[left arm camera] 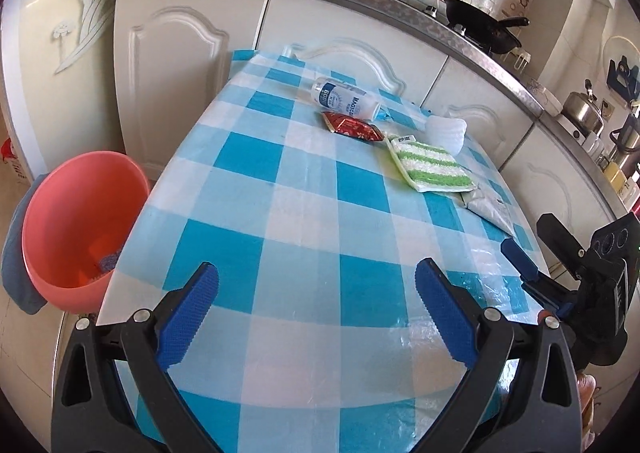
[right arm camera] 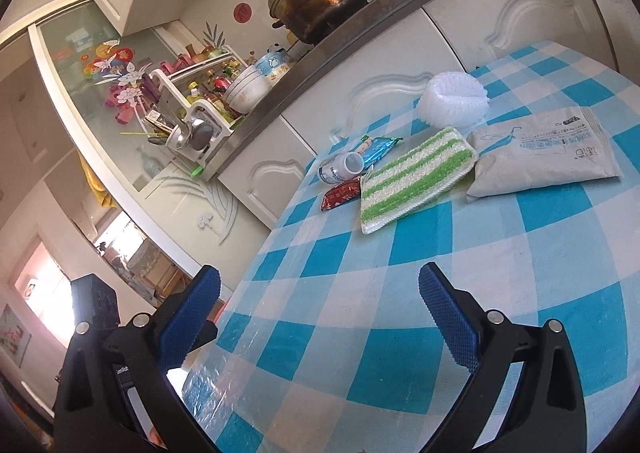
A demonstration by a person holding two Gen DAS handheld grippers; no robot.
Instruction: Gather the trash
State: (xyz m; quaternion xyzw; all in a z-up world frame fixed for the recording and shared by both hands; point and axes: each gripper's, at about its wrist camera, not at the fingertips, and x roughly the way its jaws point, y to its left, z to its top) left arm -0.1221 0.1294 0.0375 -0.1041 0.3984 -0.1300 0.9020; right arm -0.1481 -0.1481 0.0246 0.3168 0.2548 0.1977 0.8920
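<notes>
A table with a blue checked cloth (left arm camera: 304,237) carries trash at its far end. A white bottle (left arm camera: 346,99) lies on its side, with a red sachet (left arm camera: 352,127) just in front of it. The bottle (right arm camera: 340,169), the red sachet (right arm camera: 340,195) and a blue wrapper (right arm camera: 378,149) also show in the right wrist view. My left gripper (left arm camera: 316,311) hovers open over the near part of the table, holding nothing. My right gripper (right arm camera: 320,317) is open and empty too, and appears as the other gripper (left arm camera: 520,261) at the table's right edge.
A pink basin (left arm camera: 76,229) stands off the table's left edge with a scrap inside. A green striped cloth (right arm camera: 416,183), a grey paper pack (right arm camera: 544,161) and a white foam net (right arm camera: 456,101) lie on the table. White cabinets (left arm camera: 192,65) and a counter with pots run behind.
</notes>
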